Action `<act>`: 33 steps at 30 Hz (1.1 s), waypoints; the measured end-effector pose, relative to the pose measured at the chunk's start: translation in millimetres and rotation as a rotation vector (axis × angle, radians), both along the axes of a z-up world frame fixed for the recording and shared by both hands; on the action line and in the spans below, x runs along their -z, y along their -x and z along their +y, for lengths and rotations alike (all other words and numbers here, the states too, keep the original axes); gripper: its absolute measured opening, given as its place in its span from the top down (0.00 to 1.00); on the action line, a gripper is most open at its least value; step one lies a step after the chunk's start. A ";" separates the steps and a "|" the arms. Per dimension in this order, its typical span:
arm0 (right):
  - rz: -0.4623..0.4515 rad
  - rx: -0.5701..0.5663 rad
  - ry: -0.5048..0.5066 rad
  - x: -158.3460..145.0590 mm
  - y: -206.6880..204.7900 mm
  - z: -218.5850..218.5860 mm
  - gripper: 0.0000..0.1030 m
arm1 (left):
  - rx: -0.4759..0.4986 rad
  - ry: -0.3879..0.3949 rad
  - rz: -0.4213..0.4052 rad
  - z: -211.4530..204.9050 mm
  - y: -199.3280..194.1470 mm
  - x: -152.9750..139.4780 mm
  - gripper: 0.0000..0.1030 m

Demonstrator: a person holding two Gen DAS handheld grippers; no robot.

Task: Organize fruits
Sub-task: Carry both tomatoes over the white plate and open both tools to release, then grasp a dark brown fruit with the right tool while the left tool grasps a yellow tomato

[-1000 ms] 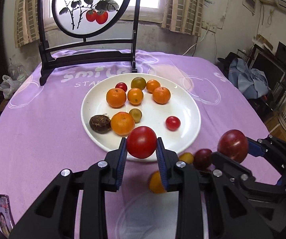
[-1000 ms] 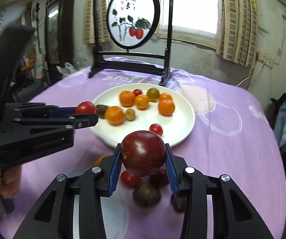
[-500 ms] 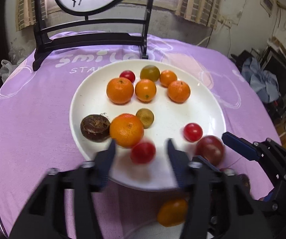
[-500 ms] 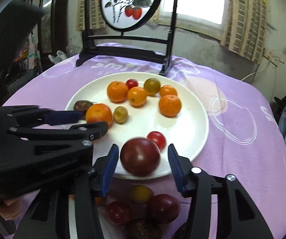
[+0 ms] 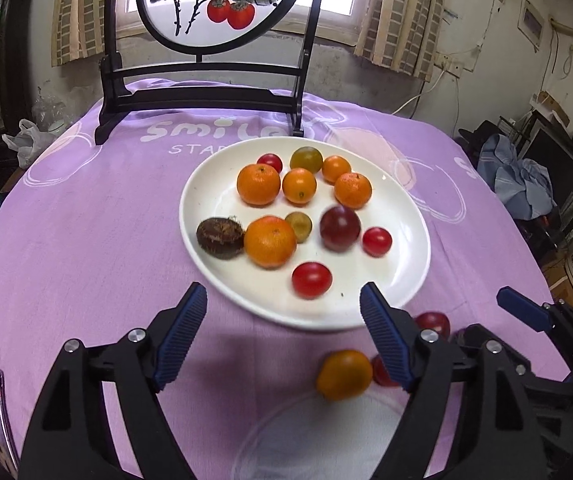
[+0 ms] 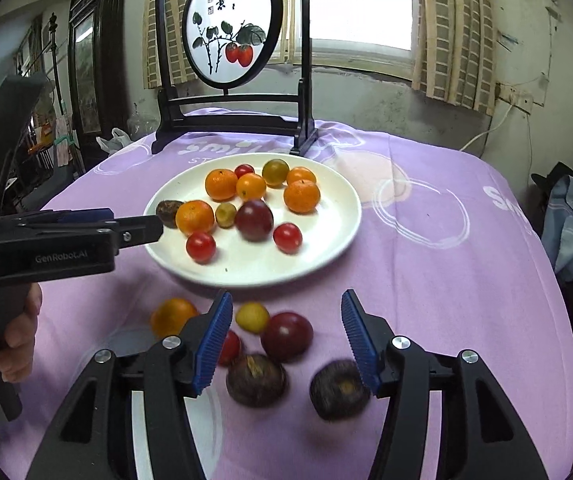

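Fruits fill the white plate (image 5: pixel 414 216) on the purple-clothed bench (image 5: pixel 86 240): oranges, cherry tomatoes and a dark plum (image 5: pixel 340 228). Both the left gripper (image 5: pixel 284 336) and the right gripper (image 6: pixel 286 342) hover with jaws spread wide, holding nothing. Below the right jaws, loose fruit lies on the cloth, including a red plum (image 6: pixel 286 336) and a yellow tomato (image 6: pixel 252 317).

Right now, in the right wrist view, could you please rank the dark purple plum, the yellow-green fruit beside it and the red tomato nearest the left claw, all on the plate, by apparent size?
1. Dark purple plum, clearly largest.
2. Red tomato nearest the left claw.
3. Yellow-green fruit, smallest; it lies slightly farther away, so its gap to the tomato is less certain.
All three rest on the white plate.
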State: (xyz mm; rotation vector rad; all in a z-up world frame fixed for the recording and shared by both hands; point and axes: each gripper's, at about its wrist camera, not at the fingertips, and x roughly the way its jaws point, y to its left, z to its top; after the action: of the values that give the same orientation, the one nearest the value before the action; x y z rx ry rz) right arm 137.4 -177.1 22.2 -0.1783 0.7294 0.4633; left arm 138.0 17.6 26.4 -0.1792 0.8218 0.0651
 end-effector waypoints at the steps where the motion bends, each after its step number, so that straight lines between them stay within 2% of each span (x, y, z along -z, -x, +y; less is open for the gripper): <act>1: 0.004 0.005 -0.002 1.2 4.6 -4.5 0.44 | 0.002 -0.002 0.003 -1.3 4.5 1.1 0.22; 7: 0.033 0.012 -0.005 11.6 28.1 -21.9 0.44 | 0.018 -0.027 0.029 -11.5 34.0 11.7 0.15; 17: 0.088 -0.031 0.012 32.4 58.9 -22.3 0.44 | 0.047 -0.038 0.072 -23.0 55.2 31.9 0.13; 25: 0.136 -0.062 0.030 47.1 58.1 -8.5 0.44 | 0.053 -0.034 0.097 -21.9 53.2 44.0 0.13; 33: 0.174 -0.042 0.092 62.2 43.4 4.9 0.44 | 0.062 -0.054 0.103 -19.2 49.8 52.5 0.12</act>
State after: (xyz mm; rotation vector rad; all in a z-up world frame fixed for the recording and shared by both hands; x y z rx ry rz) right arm 94.0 -172.1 -40.0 -0.2420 0.9198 0.4897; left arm 88.3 -1.6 -26.1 -0.1003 0.9263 0.0387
